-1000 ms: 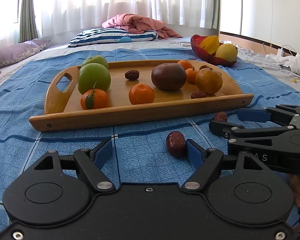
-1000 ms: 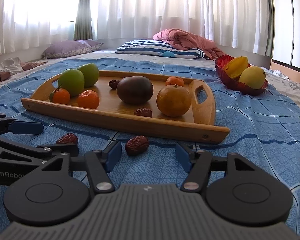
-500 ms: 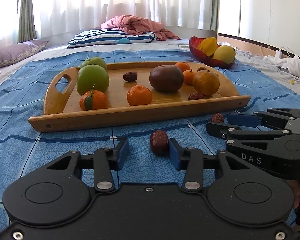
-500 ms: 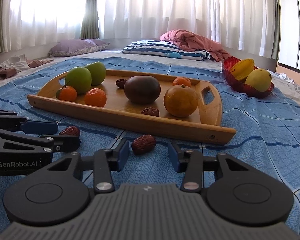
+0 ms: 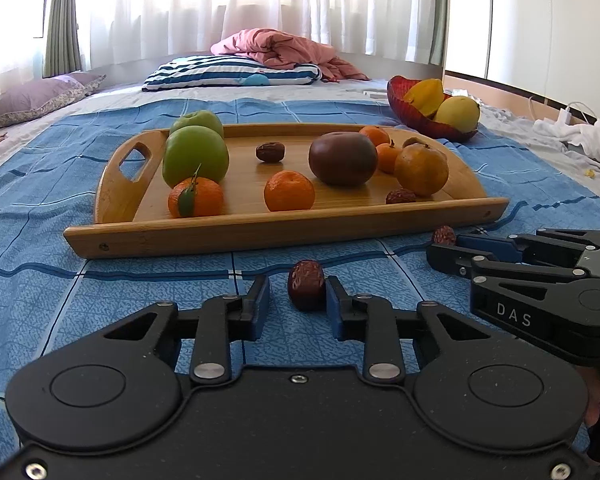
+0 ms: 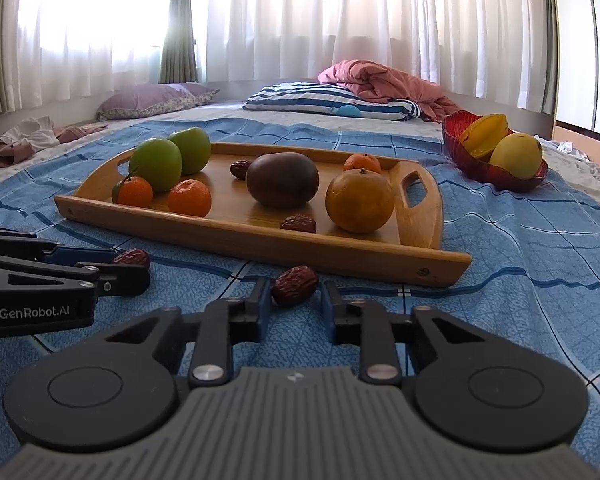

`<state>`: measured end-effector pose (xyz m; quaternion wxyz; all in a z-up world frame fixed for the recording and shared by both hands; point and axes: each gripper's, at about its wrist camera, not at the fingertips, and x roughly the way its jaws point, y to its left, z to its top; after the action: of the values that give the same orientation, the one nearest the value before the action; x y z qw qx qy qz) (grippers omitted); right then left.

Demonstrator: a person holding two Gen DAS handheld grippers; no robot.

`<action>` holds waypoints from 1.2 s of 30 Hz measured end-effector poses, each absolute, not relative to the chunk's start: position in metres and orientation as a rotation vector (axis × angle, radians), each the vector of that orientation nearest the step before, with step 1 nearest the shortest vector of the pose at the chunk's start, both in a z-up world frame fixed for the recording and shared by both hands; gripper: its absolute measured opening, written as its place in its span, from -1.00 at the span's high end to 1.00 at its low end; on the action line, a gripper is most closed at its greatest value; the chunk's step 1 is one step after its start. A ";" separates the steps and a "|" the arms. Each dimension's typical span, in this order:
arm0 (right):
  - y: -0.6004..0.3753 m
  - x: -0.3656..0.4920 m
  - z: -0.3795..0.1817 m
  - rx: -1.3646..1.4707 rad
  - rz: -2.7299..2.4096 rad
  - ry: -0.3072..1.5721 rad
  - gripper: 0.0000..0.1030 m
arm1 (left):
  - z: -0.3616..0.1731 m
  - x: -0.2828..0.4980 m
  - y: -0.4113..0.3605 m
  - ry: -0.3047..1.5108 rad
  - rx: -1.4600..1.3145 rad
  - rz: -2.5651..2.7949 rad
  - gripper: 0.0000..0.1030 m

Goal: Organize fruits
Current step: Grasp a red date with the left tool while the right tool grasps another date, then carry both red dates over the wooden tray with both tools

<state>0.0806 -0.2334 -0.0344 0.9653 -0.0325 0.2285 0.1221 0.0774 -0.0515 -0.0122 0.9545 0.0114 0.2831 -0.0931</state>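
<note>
Wooden tray (image 5: 284, 232): rests on the blue checked bedspread (image 5: 40, 280) in front of both my grippers; handle cut-outs at each end.
Tray contents: two green apples (image 5: 195, 156), one behind the other; three small mandarins (image 5: 289, 196); a large dark brown round fruit (image 5: 343, 158); a big orange (image 5: 421, 169); two dried jujubes, one near the tray's middle (image 5: 270, 152), one beside the big orange (image 5: 400, 197).
Red bowl (image 6: 480, 168): sits on the bedspread beyond the tray's right end, apart from it; it holds a starfruit (image 6: 484, 134) and a yellow mango (image 6: 516, 156).
My left gripper (image 5: 296, 300): partly open, fingers straddling a loose jujube (image 5: 306, 285) that lies on the bedspread in front of the tray; the right pad (image 5: 334, 304) touches it, a gap shows at the left pad, so nothing is clamped.
My right gripper (image 6: 292, 298): partly open around a second loose jujube (image 6: 295, 280) on the bedspread; its left pad (image 6: 260, 300) is at the fruit, its right pad stands clear; no grasp.
Background: striped pillow (image 5: 232, 74), pink quilt (image 5: 280, 46), white curtains (image 6: 340, 16).
</note>
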 end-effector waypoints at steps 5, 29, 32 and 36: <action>-0.236 0.080 -0.035 -0.053 0.249 0.462 0.51 | -0.012 0.077 -0.052 0.573 0.029 -0.187 0.45; -0.252 0.086 -0.036 0.065 0.266 0.475 0.36 | -0.002 0.075 -0.047 0.585 0.017 -0.144 0.64; -0.254 0.086 -0.036 0.089 0.266 0.478 0.36 | 0.001 0.074 -0.046 0.581 0.018 -0.137 0.64; -0.256 0.086 -0.036 0.103 0.264 0.474 0.60 | 0.004 0.074 -0.044 0.573 0.021 -0.128 0.65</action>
<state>0.0857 -0.2561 -0.0362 0.9621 0.0510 0.2342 0.1303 0.0736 -0.0440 0.0038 0.9571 0.0103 0.2826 -0.0629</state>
